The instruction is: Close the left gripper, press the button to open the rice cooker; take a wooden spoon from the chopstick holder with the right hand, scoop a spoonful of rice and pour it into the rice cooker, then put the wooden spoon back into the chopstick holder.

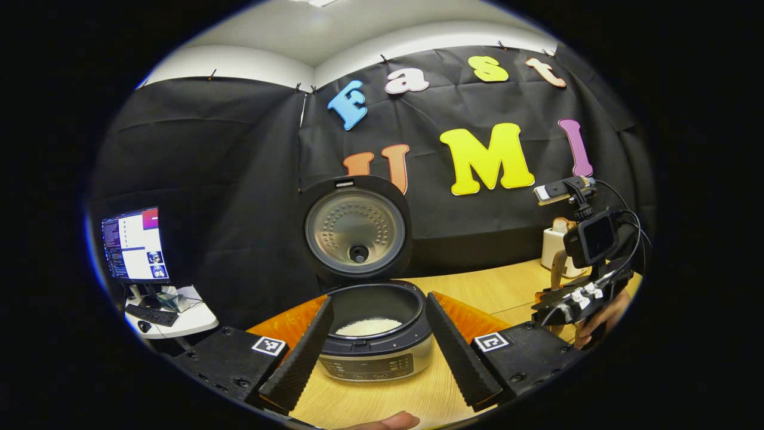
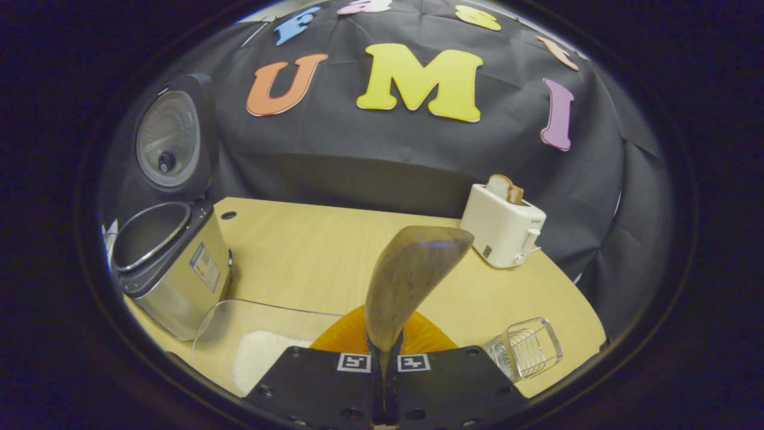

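Observation:
The rice cooker (image 1: 373, 358) stands open with its lid (image 1: 356, 230) upright and white rice (image 1: 368, 326) in the pot. My left gripper (image 1: 379, 301) is open, one finger on each side of the cooker's front, touching nothing. My right gripper (image 2: 385, 358) is shut on the handle of the wooden spoon (image 2: 412, 280), whose bowl points up and forward; no rice shows on its visible face. The right gripper (image 1: 573, 298), held by a hand, hangs to the right of the cooker. A clear dish of rice (image 2: 262, 352) lies beside the cooker (image 2: 170, 269). The wire chopstick holder (image 2: 528, 349) sits low on the right.
A white toaster (image 2: 504, 230) with a bread slice stands at the back right of the wooden table (image 2: 310, 251). Off to the left, a monitor (image 1: 134, 245) and keyboard stand on a small side table. A fingertip (image 1: 388, 421) shows at the near table edge.

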Demonstrator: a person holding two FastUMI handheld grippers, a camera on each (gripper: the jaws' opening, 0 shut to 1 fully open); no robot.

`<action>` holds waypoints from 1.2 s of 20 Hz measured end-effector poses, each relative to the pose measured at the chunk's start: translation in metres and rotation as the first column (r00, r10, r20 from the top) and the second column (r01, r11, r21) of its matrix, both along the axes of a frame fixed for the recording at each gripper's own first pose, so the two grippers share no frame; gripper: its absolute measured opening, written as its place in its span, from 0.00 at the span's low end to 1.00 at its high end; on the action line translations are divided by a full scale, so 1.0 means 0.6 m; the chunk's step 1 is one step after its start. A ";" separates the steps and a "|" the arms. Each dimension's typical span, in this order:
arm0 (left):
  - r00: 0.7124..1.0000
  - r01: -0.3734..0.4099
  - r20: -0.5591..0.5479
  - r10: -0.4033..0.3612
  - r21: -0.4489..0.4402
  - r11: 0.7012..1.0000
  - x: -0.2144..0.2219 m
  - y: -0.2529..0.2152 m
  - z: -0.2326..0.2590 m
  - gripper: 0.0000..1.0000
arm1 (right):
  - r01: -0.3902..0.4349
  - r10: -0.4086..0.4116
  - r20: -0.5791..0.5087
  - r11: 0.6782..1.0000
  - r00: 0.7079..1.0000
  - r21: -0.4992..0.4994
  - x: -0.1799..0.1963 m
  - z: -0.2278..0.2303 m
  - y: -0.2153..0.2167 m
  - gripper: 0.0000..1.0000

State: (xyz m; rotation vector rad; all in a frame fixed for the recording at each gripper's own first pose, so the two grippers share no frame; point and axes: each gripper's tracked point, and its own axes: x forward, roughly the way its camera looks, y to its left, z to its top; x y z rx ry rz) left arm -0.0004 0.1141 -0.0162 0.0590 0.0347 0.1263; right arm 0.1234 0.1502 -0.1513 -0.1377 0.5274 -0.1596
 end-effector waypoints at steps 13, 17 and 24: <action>1.000 -0.021 -0.013 0.020 -0.024 1.000 0.005 0.021 -0.008 0.98 | -0.072 0.077 -0.077 0.995 0.994 0.067 -0.016 -0.045 0.126 0.02; 1.000 -0.024 -0.019 0.023 -0.032 0.999 0.006 0.023 -0.011 0.98 | -0.053 0.062 -0.063 0.989 0.996 0.136 -0.030 -0.046 0.151 0.02; 0.999 -0.022 -0.032 0.020 -0.058 0.998 0.013 0.024 -0.020 0.98 | 0.079 -0.063 -0.049 0.863 0.997 0.500 -0.055 -0.050 0.104 0.02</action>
